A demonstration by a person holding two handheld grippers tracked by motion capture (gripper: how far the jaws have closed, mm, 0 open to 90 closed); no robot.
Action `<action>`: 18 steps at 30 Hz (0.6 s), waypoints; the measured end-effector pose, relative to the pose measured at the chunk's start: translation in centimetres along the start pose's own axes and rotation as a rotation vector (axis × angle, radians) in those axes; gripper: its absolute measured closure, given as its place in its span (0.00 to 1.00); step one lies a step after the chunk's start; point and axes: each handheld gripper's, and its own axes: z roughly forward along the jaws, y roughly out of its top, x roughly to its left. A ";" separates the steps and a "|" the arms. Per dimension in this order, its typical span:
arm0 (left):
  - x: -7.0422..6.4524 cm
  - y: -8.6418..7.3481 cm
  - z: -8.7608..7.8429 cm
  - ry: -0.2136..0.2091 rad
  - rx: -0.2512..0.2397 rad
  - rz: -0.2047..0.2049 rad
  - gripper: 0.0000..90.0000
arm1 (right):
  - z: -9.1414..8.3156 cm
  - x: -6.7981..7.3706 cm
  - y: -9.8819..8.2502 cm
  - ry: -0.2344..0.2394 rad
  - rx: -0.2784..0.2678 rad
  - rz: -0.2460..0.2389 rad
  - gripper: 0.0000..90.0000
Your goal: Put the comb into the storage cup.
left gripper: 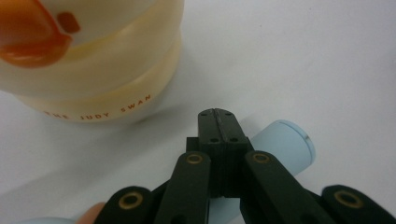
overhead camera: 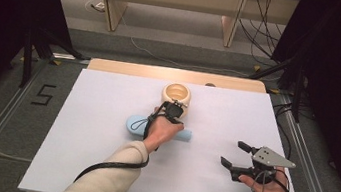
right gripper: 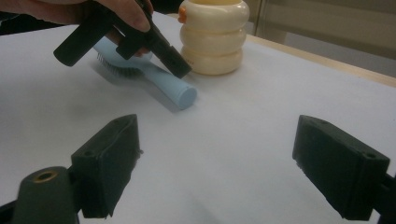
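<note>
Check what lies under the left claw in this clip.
A light blue hairbrush lies on the white table under the shut left claw. The hand covers its middle from above.

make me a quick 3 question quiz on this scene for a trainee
1. True or false: the left gripper is shut with nothing between its jaws.
2. What lies under the left hand: A a sponge, B a light blue hairbrush, C a spoon?
3. Which gripper is open and apart from every object?

Key: 1 true. 2 B. 3 the right gripper, over the bare white table, away from the cream ringed container.
</note>
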 end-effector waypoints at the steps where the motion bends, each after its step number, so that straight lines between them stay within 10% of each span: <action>1: 0.0 -0.1 -0.1 -0.008 0.010 0.001 1.00 | 0.0 0.0 0.0 0.000 0.000 0.001 0.18; 18: 0.1 -1.1 -1.1 -0.054 0.097 0.034 1.00 | 0.0 0.0 0.0 -0.001 0.004 0.000 0.18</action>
